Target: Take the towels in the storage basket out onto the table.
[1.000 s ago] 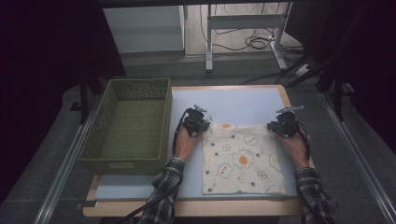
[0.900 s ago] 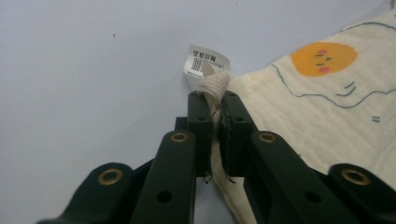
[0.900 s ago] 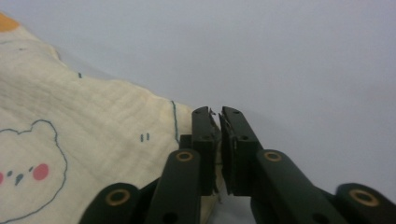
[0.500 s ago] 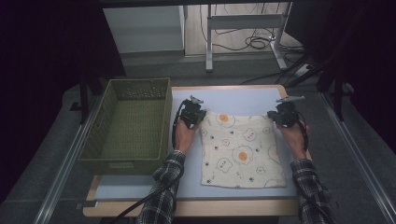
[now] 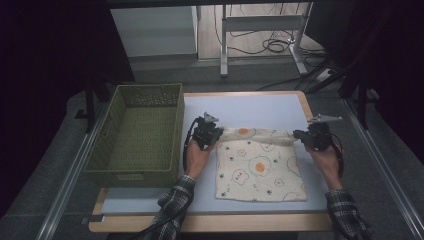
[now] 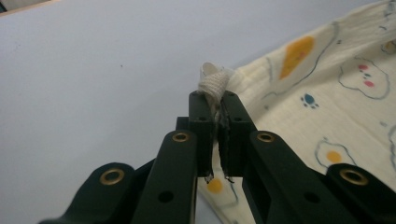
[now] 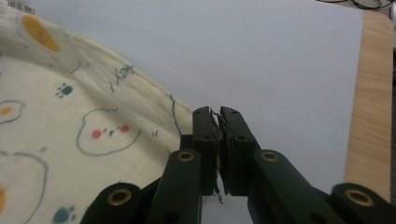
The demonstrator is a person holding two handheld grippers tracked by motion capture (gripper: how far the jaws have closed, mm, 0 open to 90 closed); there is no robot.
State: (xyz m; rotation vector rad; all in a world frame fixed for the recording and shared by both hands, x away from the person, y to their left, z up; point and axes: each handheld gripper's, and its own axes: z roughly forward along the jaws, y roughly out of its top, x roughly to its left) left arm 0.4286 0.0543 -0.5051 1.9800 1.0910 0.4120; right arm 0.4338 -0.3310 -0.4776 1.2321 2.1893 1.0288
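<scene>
A cream cloth (image 5: 260, 167) printed with fried eggs lies on the pale blue table top (image 5: 250, 107). Its far edge is raised and stretched between my two grippers. My left gripper (image 5: 216, 135) is shut on the far left corner. In the left gripper view the jaws (image 6: 217, 100) pinch a bunched white fold of the cloth (image 6: 327, 93). My right gripper (image 5: 300, 135) is shut on the far right corner. In the right gripper view its jaws (image 7: 218, 116) close on the cloth's (image 7: 93, 116) edge, with frayed threads between them.
A green woven basket (image 5: 150, 89) stands on the table's left side, close to my left hand. The wooden table edge (image 5: 240, 220) runs along the front and right (image 7: 373, 116). Beyond the table stand a metal frame (image 5: 260, 25) and floor cables.
Both hands pushed the cloth's far corners away, then drew them back toward the person. The far edge now hangs lifted off the table instead of lying flat.
</scene>
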